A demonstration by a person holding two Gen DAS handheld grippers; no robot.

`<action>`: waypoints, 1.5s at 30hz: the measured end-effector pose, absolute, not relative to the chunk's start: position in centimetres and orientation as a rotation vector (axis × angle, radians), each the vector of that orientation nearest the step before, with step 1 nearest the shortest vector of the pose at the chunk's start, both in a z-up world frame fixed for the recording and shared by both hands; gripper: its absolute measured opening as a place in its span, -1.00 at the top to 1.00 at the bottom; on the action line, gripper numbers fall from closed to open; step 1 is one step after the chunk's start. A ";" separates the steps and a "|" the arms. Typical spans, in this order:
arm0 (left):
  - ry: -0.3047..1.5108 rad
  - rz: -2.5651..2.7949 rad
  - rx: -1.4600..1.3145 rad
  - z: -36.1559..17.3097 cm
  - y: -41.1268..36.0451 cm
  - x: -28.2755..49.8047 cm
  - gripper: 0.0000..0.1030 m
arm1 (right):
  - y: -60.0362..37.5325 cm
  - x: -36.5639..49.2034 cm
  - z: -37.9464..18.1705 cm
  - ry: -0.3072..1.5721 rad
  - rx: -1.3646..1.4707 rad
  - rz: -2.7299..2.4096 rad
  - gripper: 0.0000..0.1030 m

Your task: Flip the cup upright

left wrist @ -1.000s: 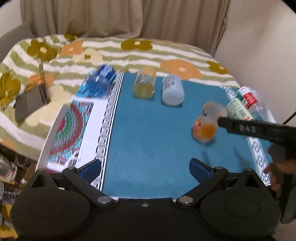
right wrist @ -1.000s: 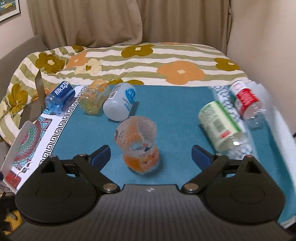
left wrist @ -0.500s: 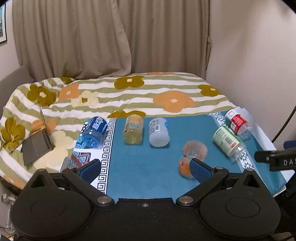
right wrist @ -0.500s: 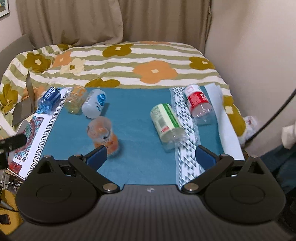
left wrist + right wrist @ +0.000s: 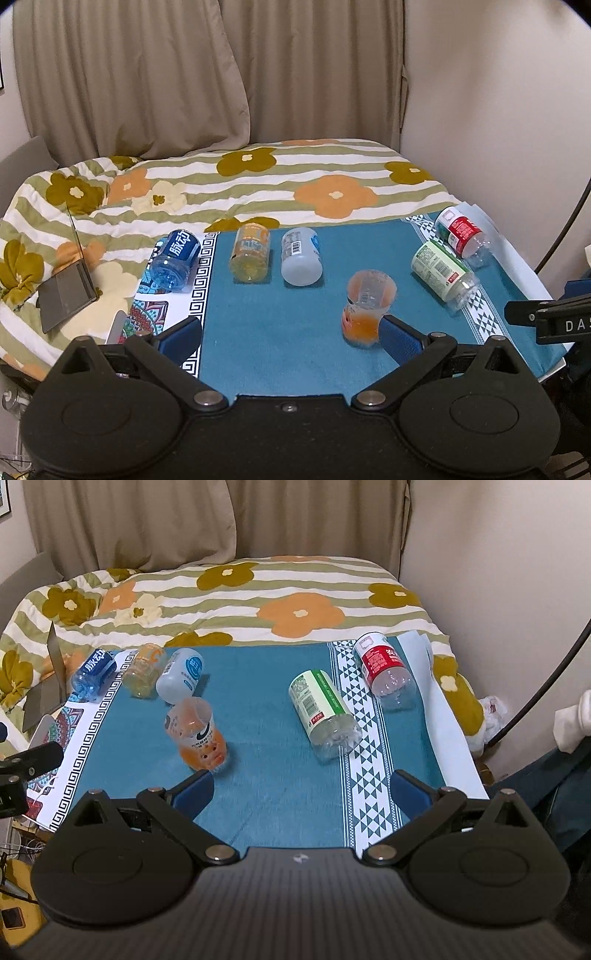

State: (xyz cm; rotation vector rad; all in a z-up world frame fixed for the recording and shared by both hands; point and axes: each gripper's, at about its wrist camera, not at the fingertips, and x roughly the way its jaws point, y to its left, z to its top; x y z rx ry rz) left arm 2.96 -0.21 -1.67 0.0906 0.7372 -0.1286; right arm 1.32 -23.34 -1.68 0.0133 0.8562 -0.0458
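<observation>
The orange-tinted clear cup (image 5: 365, 310) stands upright, mouth up, on the teal cloth (image 5: 280, 332) of the bench, a barcode strip on its side and small dark print too fine to read. The left claw (image 5: 290, 332) hangs wide open with nothing in it; the cup sits just off its right blue pad, at about one o'clock. The right claw (image 5: 301, 792) is likewise spread wide and empty, the cup (image 5: 195, 734) at its eleven o'clock.

Five bottles lie on their sides. At ten o'clock a blue bottle (image 5: 173, 260) carries white Chinese characters, beside an orange-label bottle (image 5: 250, 253) and a white bottle (image 5: 301, 256) showing a barcode. At two o'clock lie a green-label bottle (image 5: 441, 273) with barcode and a red-label bottle (image 5: 461, 236). "DAS" reads on the black bar (image 5: 546, 317) at three o'clock.
</observation>
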 end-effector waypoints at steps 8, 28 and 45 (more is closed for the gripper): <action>0.731 -0.127 0.100 -1.5 -0.2 2.8 -1.00 | -23.3 1.3 -1.6 0.854 0.018 -0.049 -1.00; 0.732 -0.132 0.109 -1.4 0.0 2.7 -1.00 | -22.7 1.3 -1.7 0.859 0.019 -0.047 -1.00; 0.729 -0.110 0.107 -1.4 0.3 3.2 -1.00 | -22.6 1.4 -1.7 0.860 0.019 -0.048 -1.00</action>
